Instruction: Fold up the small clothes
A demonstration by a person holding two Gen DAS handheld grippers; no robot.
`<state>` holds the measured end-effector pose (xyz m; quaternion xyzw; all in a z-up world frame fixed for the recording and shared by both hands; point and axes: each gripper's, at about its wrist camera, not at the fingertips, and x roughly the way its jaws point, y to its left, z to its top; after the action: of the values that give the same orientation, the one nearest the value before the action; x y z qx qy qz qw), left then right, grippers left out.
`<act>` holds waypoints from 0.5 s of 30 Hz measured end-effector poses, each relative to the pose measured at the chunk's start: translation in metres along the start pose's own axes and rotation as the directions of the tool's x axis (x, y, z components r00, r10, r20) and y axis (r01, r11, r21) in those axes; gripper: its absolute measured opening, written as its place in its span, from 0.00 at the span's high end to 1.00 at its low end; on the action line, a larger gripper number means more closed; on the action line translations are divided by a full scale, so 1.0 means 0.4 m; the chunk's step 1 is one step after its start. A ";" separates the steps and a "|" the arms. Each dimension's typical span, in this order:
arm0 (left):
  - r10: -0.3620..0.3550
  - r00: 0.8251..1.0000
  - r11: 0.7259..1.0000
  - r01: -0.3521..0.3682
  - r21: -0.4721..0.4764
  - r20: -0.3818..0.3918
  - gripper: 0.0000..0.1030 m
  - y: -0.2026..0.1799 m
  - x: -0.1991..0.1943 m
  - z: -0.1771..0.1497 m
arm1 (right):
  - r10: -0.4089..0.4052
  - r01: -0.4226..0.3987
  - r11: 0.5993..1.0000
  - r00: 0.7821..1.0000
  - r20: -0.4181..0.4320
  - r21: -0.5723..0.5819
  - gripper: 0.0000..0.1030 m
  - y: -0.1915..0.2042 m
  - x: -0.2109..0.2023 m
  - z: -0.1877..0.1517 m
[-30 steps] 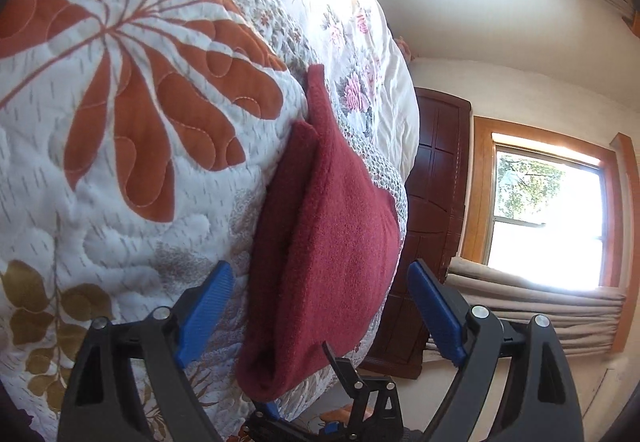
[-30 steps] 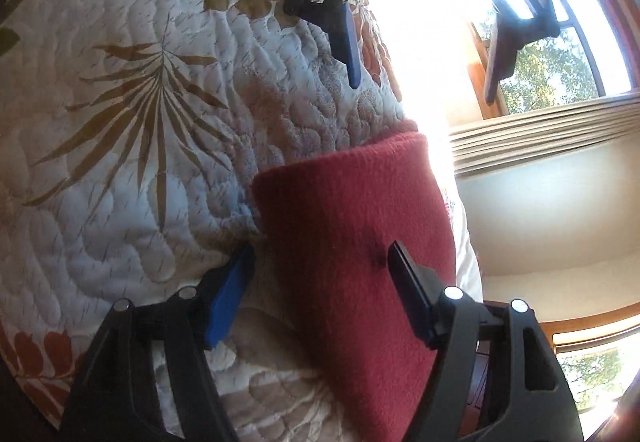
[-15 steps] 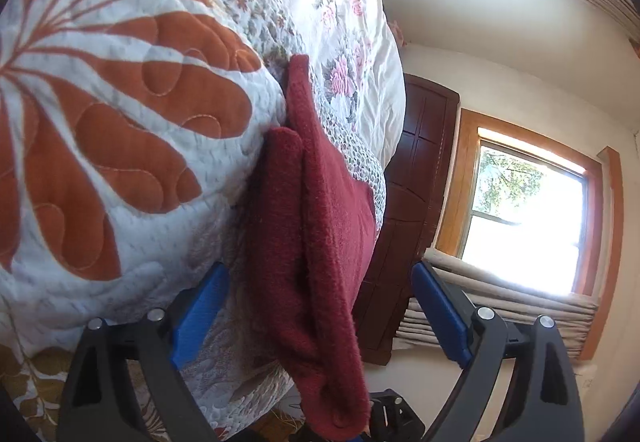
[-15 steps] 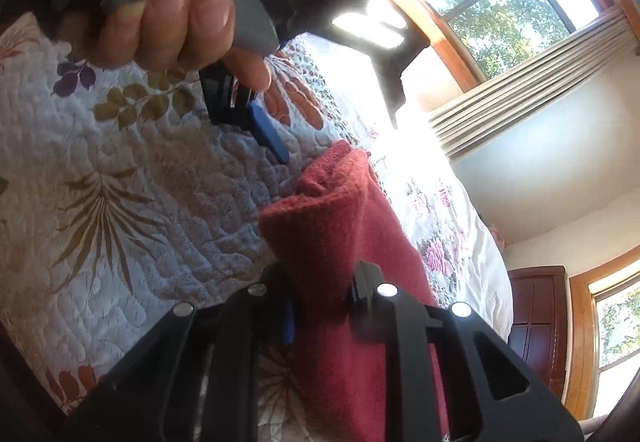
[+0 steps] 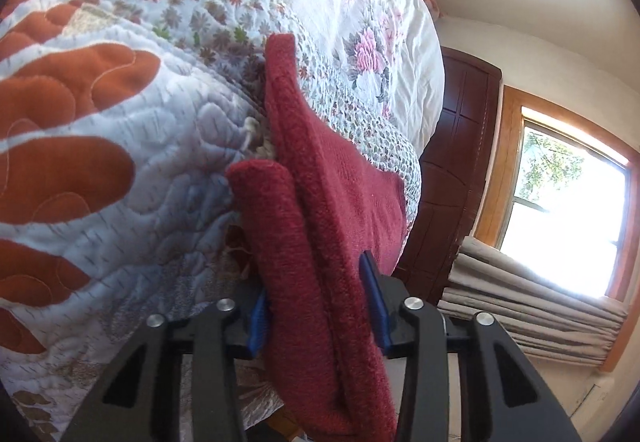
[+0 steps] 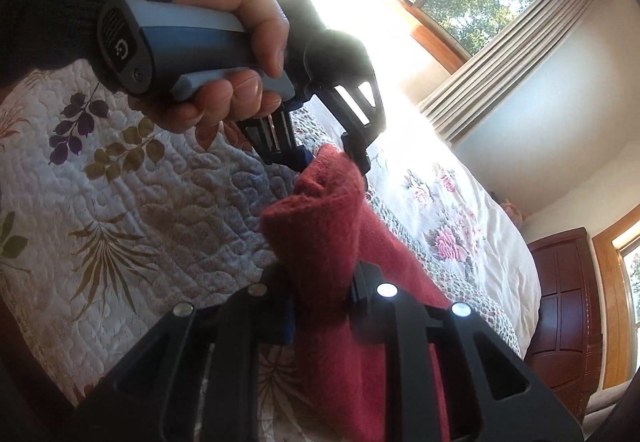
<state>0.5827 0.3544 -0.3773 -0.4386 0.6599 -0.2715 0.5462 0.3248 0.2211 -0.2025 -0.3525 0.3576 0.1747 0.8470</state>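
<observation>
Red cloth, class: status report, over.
Left gripper shut on red cloth. Right gripper shut on it too. Cloth folded, lifting off quilt. Nothing in the way.

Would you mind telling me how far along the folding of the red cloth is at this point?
Done: the red cloth already lies doubled in layers on the quilt. In hand: the left hand-held gripper and right hand-held gripper each clamp one end of it. Left: laying it flat in its final fold and letting go.

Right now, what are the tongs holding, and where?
Both tongs, left and right, pinch the fuzzy dark red folded cloth at opposite ends.
</observation>
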 end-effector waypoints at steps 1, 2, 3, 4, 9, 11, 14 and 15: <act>0.006 1.000 1.000 -0.006 0.007 0.004 0.74 -0.014 -0.006 -0.002 | 0.003 -0.003 1.000 1.000 0.003 0.014 0.82 -0.013 -0.001 0.002; 0.008 1.000 1.000 -0.008 0.015 0.008 0.75 -0.031 -0.012 -0.005 | 0.005 -0.005 1.000 1.000 0.007 0.024 0.82 -0.023 -0.003 0.004; 0.009 1.000 1.000 -0.009 0.025 0.011 0.77 -0.049 -0.015 -0.006 | 0.008 -0.008 0.999 1.000 0.012 0.035 0.82 -0.032 -0.006 0.006; 0.010 1.000 0.999 -0.011 0.035 0.015 0.77 -0.066 -0.021 -0.010 | 0.011 -0.012 0.999 1.000 0.017 0.046 0.82 -0.041 -0.011 0.009; 0.028 0.999 0.995 -0.031 0.092 0.034 0.79 -0.161 -0.036 -0.029 | 0.016 -0.020 0.994 0.999 0.041 0.103 0.82 -0.081 -0.042 0.022; 0.039 0.998 0.992 -0.043 0.116 0.039 0.80 -0.203 -0.037 -0.039 | 0.009 -0.016 0.992 0.999 0.052 0.124 0.82 -0.092 -0.062 0.019; 0.054 0.998 0.987 -0.060 0.148 0.044 0.80 -0.261 -0.034 -0.050 | 0.002 -0.013 0.987 0.998 0.067 0.159 0.82 -0.108 -0.084 0.008; 0.059 0.997 0.985 -0.066 0.157 0.045 0.80 -0.279 -0.032 -0.053 | 0.002 -0.014 0.985 0.997 0.071 0.172 0.82 -0.117 -0.090 0.008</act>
<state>0.5943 0.3108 -0.2722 -0.3782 0.6384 -0.2970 0.6009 0.3273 0.1894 -0.1526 -0.2702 0.3425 0.1589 0.8857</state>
